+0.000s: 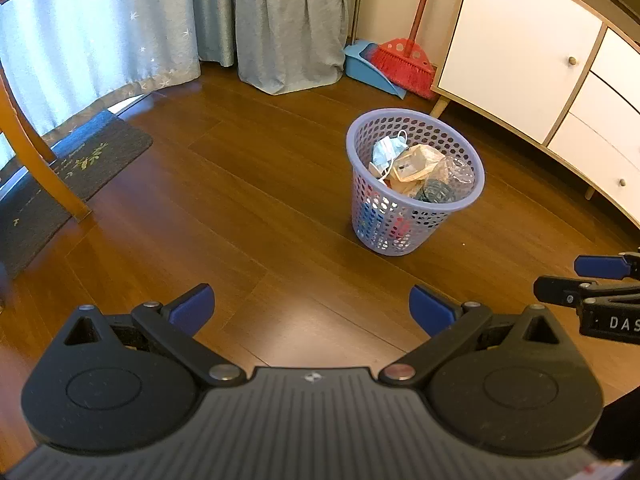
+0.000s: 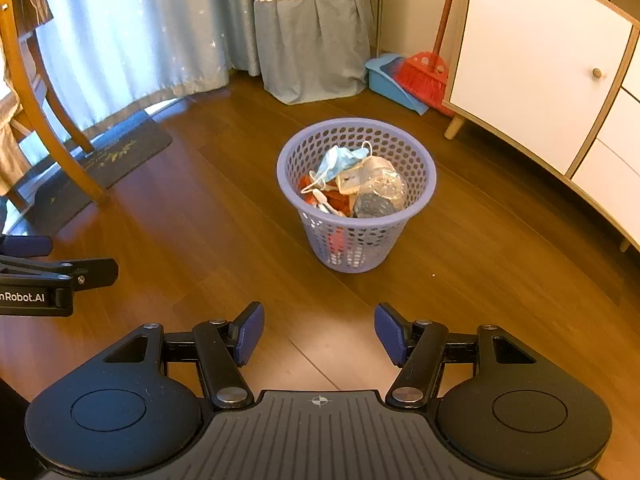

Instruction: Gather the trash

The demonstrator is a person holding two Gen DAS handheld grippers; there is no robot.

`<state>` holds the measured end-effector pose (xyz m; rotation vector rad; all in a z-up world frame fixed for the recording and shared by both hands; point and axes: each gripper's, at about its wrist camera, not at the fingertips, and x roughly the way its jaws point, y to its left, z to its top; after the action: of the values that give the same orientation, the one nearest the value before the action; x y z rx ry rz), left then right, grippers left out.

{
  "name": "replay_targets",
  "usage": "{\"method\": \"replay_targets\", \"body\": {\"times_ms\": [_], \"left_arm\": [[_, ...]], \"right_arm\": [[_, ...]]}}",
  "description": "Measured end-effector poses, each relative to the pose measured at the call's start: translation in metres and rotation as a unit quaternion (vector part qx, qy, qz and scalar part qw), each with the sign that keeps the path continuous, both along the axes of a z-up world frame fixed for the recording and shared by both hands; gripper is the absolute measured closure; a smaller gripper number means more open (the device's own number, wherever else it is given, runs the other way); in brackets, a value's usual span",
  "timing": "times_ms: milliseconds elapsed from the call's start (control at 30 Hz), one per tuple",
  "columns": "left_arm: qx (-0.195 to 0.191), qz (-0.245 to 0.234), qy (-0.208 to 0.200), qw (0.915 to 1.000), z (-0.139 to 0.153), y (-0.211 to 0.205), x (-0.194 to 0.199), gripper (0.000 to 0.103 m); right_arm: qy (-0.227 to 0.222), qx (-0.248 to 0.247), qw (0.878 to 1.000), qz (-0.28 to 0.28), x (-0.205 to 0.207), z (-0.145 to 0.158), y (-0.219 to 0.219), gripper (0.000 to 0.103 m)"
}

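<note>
Floor: brown wooden boards, bare under and ahead of both sets of jaws; no loose litter shows on it in either view.
Cabinet: white doors on short legs, off to the right of both tools, well apart from them.
Curtains: pale blue, far ahead and left, reaching down to the floor.
Mat: dark, far ahead on the left by a wooden chair leg.
Basket: lilac, perforated, upright on the floor, straight ahead of the right jaws and ahead-right of the left ones, clear of both.
Broom and dustpan: red bristles in a blue pan, beyond the basket against the wall.
Trash: already inside the basket, heaped close to the rim; a blue face mask on top with a loop trailing, crumpled clear plastic beside it.
Left gripper: jaws spread wide, holding nothing.
Right gripper: jaws released, narrower gap, empty.
Stage, judged: collection looks finished or nearly so.
Risk: the heap is light and high; a jaw dipped in could hook the mask loop and drag it out, and a nudge at the rim could tip the light basket and spill it.
Risk: the two tools sit side by side; swinging one inward could knock the other.
</note>
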<state>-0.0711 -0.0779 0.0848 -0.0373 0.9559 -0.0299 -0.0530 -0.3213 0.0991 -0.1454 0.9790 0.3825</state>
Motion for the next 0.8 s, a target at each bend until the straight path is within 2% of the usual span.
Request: {"method": "replay_targets", "body": {"times_ms": [800], "left_arm": [[0.001, 0.009, 0.0, 1.0, -0.0042, 0.0007, 0.0054, 0.001]], "right_arm": [[0.01, 0.006, 1.0, -0.01, 0.0056, -0.0039, 0.0031, 0.044]]}}
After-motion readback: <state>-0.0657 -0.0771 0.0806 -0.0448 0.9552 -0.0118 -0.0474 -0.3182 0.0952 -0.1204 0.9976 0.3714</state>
